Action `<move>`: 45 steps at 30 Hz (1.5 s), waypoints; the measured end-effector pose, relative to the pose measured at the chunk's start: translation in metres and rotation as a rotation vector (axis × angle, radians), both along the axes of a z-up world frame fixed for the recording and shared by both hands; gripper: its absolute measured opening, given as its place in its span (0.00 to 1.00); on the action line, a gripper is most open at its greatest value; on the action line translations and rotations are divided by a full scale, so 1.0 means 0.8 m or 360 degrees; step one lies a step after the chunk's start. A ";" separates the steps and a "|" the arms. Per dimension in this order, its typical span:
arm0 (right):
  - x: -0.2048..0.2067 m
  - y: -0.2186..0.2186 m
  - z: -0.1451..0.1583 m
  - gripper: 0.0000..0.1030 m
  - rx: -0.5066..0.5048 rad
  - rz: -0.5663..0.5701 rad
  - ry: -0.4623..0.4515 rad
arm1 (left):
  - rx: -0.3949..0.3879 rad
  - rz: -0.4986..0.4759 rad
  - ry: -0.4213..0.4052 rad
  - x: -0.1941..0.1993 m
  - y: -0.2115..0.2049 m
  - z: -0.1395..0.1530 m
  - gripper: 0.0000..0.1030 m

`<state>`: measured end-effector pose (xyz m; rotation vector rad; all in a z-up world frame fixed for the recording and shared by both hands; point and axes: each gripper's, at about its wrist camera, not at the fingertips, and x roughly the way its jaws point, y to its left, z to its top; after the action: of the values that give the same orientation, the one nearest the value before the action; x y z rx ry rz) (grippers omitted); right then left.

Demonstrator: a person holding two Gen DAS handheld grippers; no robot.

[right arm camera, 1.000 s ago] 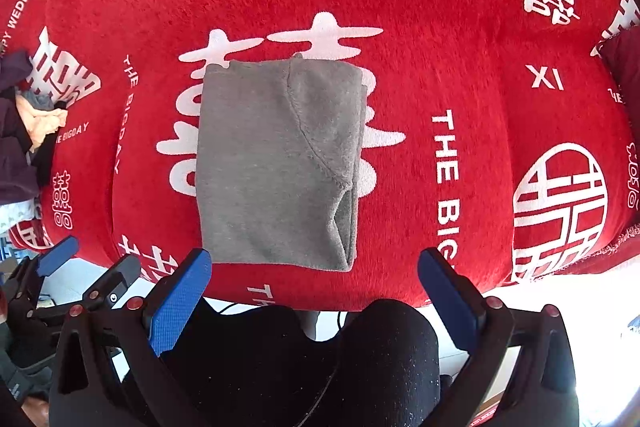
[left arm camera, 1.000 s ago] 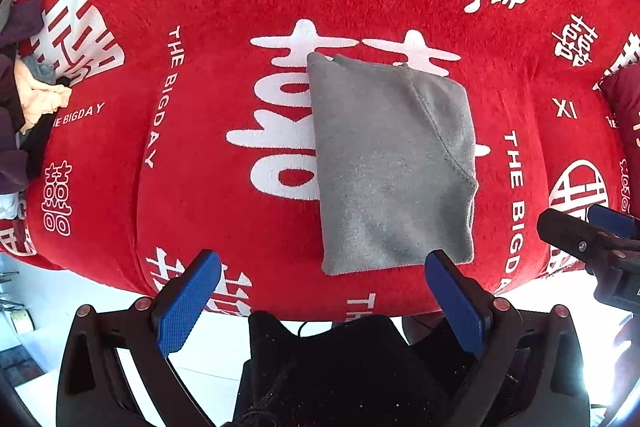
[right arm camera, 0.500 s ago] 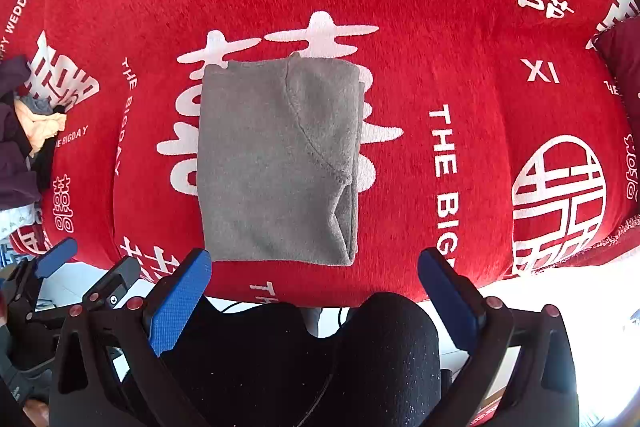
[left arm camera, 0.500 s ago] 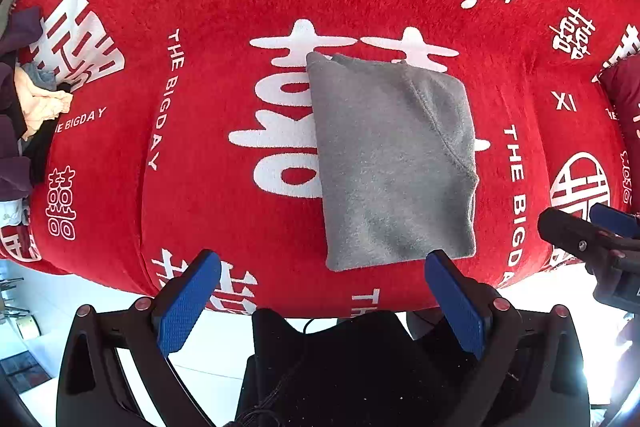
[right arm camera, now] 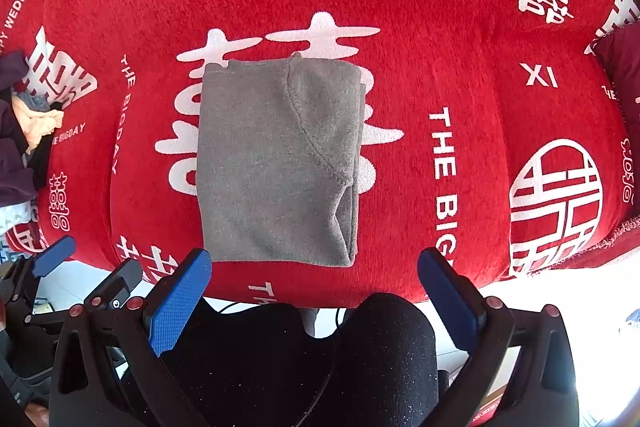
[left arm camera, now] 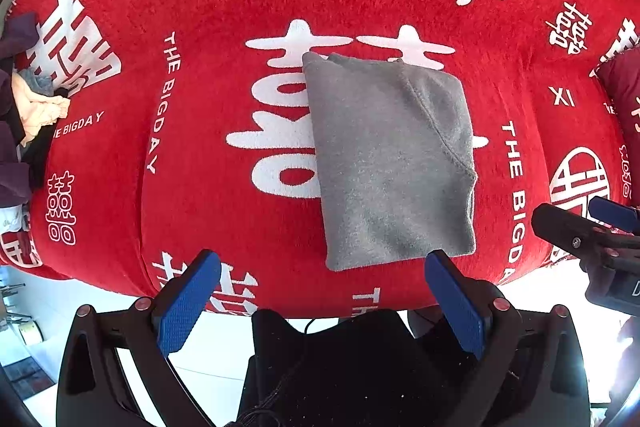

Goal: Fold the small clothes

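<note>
Blue fingers (left arm camera: 188, 303) of left gripper (left arm camera: 320, 303) spread wide, empty; right gripper (right arm camera: 316, 301) likewise wide, empty; folded grey garment (right arm camera: 276, 163) flat on red cover (right arm camera: 460, 7), long axis running away from grippers; clothes pile (left arm camera: 28, 115) well left of garment.

- The folded garment (right arm camera: 276, 163) is laid on the printed cover (right arm camera: 460, 27), at frame centre.
- A heap of clothes (right arm camera: 24, 131) is seen at the left edge.
- Both grippers (left arm camera: 320, 303) (right arm camera: 314, 297) are held below the garment, apart from it.
</note>
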<state>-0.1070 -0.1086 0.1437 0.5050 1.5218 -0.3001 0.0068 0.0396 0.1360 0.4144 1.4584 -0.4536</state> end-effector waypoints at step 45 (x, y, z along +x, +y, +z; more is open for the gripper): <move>0.004 0.006 -0.003 1.00 -0.0035 0.0033 0.0016 | 0.0006 -0.0026 0.0002 0.002 0.001 -0.004 0.99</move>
<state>-0.1036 -0.1037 0.1417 0.4708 1.5308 -0.3032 0.0083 0.0405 0.1329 0.4296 1.4581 -0.4646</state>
